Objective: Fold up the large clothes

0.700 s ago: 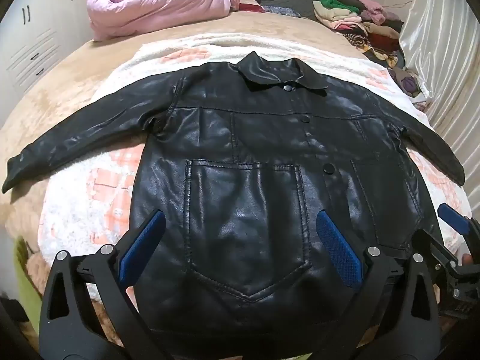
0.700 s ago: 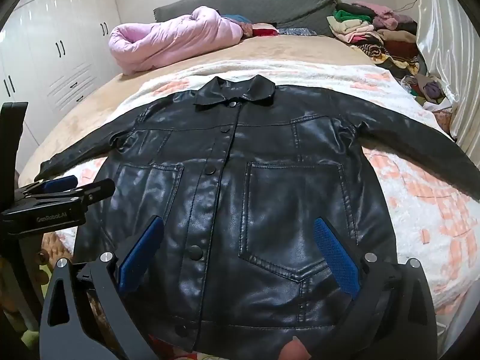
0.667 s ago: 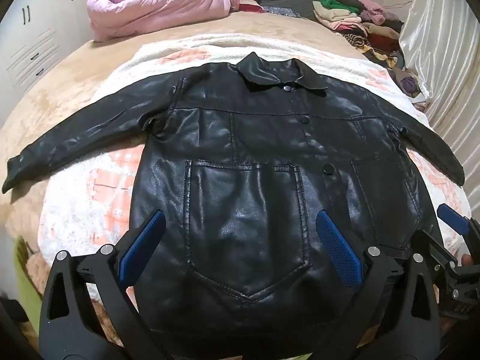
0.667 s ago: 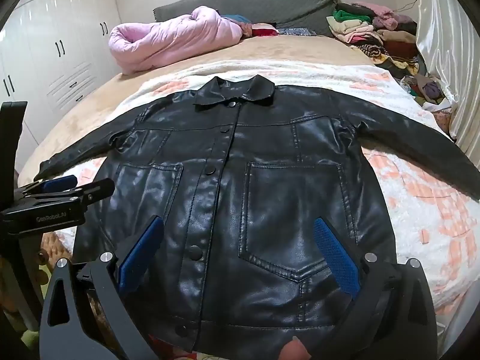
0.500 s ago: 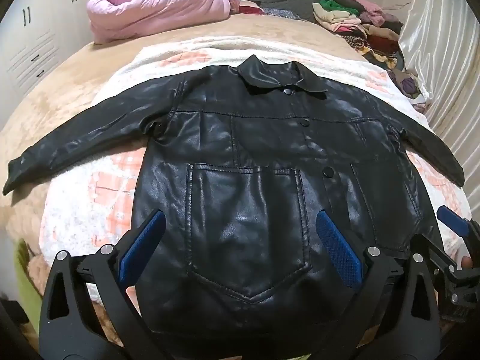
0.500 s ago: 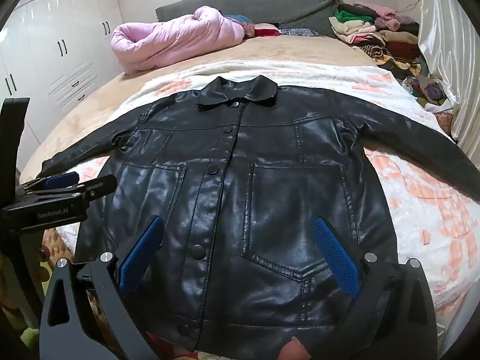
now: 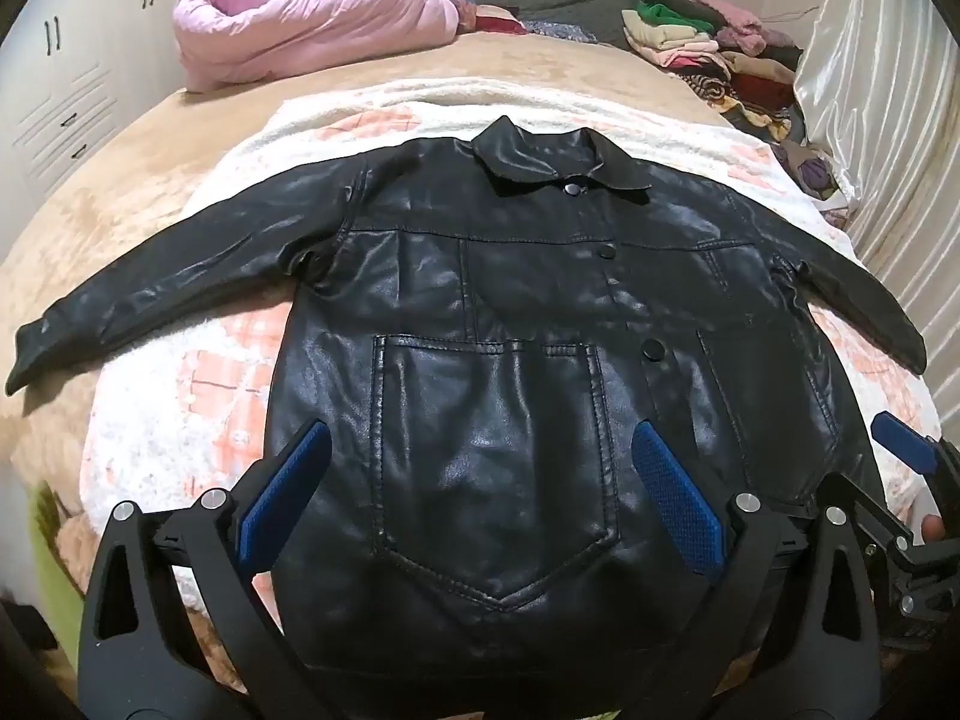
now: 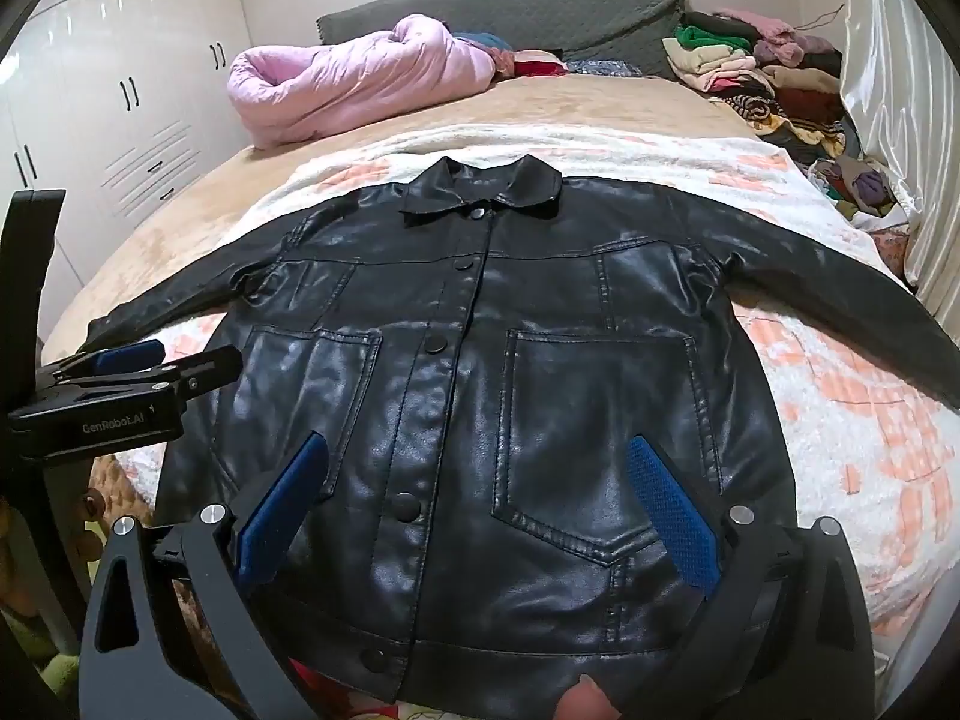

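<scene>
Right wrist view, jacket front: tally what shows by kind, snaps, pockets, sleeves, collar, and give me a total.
Snaps: 5
Pockets: 2
Sleeves: 2
Collar: 1
Total: 10

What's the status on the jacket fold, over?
Left gripper and right gripper open, hovering over hem. Black leather jacket flat, buttoned, sleeves spread, unfolded. Nothing lying on it.

Bedroom: bed (image 8: 600,102), wardrobe (image 8: 120,90).
</scene>
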The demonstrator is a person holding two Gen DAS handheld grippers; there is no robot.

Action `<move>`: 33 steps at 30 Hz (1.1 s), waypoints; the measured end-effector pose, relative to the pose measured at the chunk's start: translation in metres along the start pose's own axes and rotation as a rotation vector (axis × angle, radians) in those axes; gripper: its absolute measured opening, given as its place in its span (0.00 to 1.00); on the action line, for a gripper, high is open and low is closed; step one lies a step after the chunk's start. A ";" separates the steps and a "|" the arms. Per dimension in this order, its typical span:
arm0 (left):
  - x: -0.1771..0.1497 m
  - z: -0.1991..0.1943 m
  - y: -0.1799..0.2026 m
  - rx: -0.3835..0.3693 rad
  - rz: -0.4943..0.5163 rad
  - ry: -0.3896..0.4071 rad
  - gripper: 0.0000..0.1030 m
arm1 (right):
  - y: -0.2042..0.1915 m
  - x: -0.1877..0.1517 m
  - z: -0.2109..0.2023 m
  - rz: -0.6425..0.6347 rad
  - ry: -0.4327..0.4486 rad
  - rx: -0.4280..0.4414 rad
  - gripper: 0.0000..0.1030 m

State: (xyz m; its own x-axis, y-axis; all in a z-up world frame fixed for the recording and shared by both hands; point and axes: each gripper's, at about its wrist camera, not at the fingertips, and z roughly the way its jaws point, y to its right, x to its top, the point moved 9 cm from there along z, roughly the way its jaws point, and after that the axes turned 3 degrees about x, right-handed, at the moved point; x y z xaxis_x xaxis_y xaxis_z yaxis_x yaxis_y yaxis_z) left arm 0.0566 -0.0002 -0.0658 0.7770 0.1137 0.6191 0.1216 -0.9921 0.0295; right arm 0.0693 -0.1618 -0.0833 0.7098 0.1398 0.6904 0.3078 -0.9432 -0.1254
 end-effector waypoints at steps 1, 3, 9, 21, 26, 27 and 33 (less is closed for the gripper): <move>0.000 0.000 0.000 0.000 0.002 -0.001 0.91 | -0.001 0.000 0.000 0.000 0.000 0.000 0.96; 0.000 0.000 0.000 0.004 0.004 -0.002 0.91 | -0.001 0.001 0.000 -0.003 0.000 -0.001 0.96; 0.001 -0.001 -0.002 -0.003 0.003 -0.002 0.91 | -0.001 0.001 0.000 -0.001 0.000 -0.002 0.96; 0.002 -0.001 -0.003 0.000 0.001 0.001 0.91 | -0.001 0.001 0.000 -0.001 0.000 -0.003 0.96; 0.002 -0.001 -0.002 0.000 0.003 0.003 0.91 | -0.001 0.001 0.000 0.000 0.000 -0.003 0.96; 0.002 -0.001 -0.003 0.000 0.002 0.003 0.91 | -0.001 0.001 0.000 -0.001 0.001 -0.002 0.96; 0.002 -0.001 -0.002 -0.002 0.003 0.003 0.91 | -0.001 0.002 0.001 -0.001 0.002 -0.003 0.96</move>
State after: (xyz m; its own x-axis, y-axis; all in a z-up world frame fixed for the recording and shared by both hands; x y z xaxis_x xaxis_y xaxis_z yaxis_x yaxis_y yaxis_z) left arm 0.0576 0.0024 -0.0642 0.7754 0.1110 0.6216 0.1185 -0.9925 0.0294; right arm 0.0705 -0.1600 -0.0821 0.7083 0.1402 0.6919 0.3066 -0.9439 -0.1226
